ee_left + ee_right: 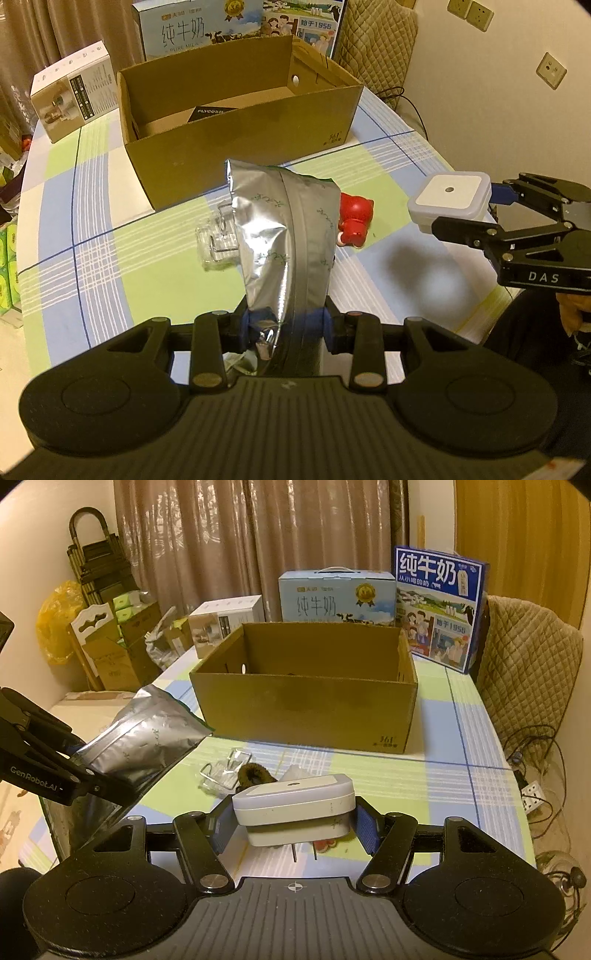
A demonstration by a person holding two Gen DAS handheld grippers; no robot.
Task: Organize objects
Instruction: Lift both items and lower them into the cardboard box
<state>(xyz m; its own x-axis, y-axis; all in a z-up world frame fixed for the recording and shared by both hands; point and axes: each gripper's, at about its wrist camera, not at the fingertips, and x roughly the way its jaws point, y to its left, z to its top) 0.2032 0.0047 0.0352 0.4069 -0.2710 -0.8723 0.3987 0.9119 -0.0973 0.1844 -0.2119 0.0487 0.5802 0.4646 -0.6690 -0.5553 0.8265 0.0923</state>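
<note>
My left gripper is shut on the lower end of a silver foil pouch, which stands up above the table; the same pouch shows at the left of the right wrist view. My right gripper is shut on a white square plug-in night light, lifted off the table, and that night light appears at the right of the left wrist view. An open cardboard box sits beyond both; the box looks nearly empty. A red figurine and a clear plastic hook lie on the checked tablecloth.
Two milk cartons and a white product box stand behind the cardboard box. A brown fuzzy item lies by the clear hook. A quilted chair and cables are on the right, stacked boxes on the left.
</note>
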